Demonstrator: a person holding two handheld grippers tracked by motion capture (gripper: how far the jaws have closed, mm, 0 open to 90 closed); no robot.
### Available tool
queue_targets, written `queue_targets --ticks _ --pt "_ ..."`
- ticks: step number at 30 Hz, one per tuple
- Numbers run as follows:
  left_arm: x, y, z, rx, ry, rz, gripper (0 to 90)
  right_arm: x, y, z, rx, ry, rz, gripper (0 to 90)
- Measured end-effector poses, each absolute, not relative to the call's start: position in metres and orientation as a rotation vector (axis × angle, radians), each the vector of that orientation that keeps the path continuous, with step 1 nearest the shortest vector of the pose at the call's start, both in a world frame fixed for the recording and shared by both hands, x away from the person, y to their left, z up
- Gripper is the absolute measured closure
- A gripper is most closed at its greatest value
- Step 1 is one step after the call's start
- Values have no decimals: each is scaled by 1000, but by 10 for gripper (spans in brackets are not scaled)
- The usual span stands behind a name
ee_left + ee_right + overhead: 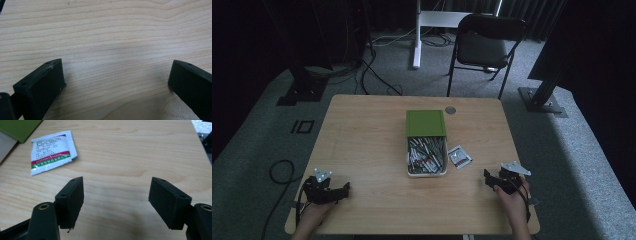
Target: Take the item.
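Here, the right gripper [116,200] is held wide open, empty, near the white sachet [52,152]. The left gripper [116,82] is likewise spread wide over the bare tabletop [107,32].

Print on the sachet [51,151] too small to read

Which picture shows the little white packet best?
The right gripper view: the packet lies close and flat on the table, so its red and green stripes and lines of print show. In the high view it is a tiny white patch beside the box. The left gripper view looks at bare wood.
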State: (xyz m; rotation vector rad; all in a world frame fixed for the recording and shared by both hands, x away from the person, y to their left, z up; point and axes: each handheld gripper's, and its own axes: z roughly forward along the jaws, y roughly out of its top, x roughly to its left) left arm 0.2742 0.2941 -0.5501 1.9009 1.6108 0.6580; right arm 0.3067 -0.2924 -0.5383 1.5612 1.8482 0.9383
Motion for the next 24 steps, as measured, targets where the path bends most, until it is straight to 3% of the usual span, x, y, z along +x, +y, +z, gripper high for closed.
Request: queue_targets --ticks 9,24 --pt "274 294 -550 1901 1611 658 13 291 -302 -538 1611 1764 930 205" --pt "274 294 -550 1901 1611 658 13 283 -300 -554 1707 1765 854 186"
